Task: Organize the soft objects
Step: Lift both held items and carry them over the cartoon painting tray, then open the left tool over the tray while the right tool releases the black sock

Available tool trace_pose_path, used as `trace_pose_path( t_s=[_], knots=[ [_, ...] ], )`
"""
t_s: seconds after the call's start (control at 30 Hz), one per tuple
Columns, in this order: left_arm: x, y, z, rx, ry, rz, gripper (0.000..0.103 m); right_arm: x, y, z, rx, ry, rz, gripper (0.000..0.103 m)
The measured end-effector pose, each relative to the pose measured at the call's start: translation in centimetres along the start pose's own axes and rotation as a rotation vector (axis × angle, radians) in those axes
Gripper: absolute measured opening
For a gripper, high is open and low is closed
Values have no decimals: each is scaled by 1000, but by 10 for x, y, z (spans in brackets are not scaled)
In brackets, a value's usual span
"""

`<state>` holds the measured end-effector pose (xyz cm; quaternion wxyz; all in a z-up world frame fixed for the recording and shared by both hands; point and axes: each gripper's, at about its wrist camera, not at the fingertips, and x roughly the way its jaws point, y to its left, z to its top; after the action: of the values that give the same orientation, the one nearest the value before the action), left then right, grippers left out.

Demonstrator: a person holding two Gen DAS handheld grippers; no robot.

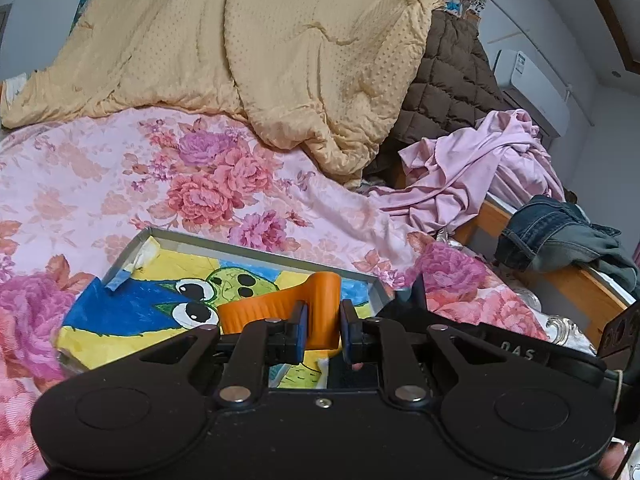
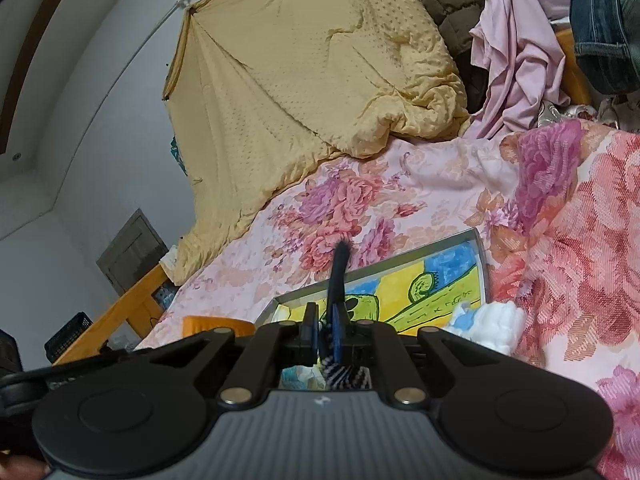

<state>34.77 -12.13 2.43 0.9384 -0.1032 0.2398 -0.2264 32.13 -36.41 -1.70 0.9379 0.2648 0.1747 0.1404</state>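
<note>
Holding over tray [image 1: 182,239] at frame bottom: left hand-held gripper [image 1: 323,334] clamped on orange piece [image 1: 316,304], right hand-held gripper [image 2: 325,334] on dark striped strap [image 2: 337,276]; bedding, clothes upper frame still unsorted, so prob early.

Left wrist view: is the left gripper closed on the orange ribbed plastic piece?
Yes, the left gripper has its blue pads pressed on either side of the orange ribbed plastic piece.

White air conditioner [image 1: 534,92] on the wall.
</note>
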Motion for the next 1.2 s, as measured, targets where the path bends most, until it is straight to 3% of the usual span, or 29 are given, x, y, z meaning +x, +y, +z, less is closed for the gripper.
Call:
trace_pose_path(
  t_s=[0.87, 0.93, 1.0, 1.07, 1.2],
  knots=[
    [46, 28, -4, -83, 50, 51, 22, 28, -10, -2, -27, 75, -59, 12],
    [49, 29, -5, -89, 59, 56, 25, 28, -10, -2, -25, 76, -62, 15],
    [52, 29, -6, -90, 65, 56, 28, 27, -10, -1, -26, 72, -69, 30],
    [52, 28, -7, -90, 68, 58, 32, 26, -10, 0, -24, 64, -74, 39],
    [50, 29, -9, -103, 73, 62, 38, 23, -9, 1, -33, 53, -83, 49]
  ],
)
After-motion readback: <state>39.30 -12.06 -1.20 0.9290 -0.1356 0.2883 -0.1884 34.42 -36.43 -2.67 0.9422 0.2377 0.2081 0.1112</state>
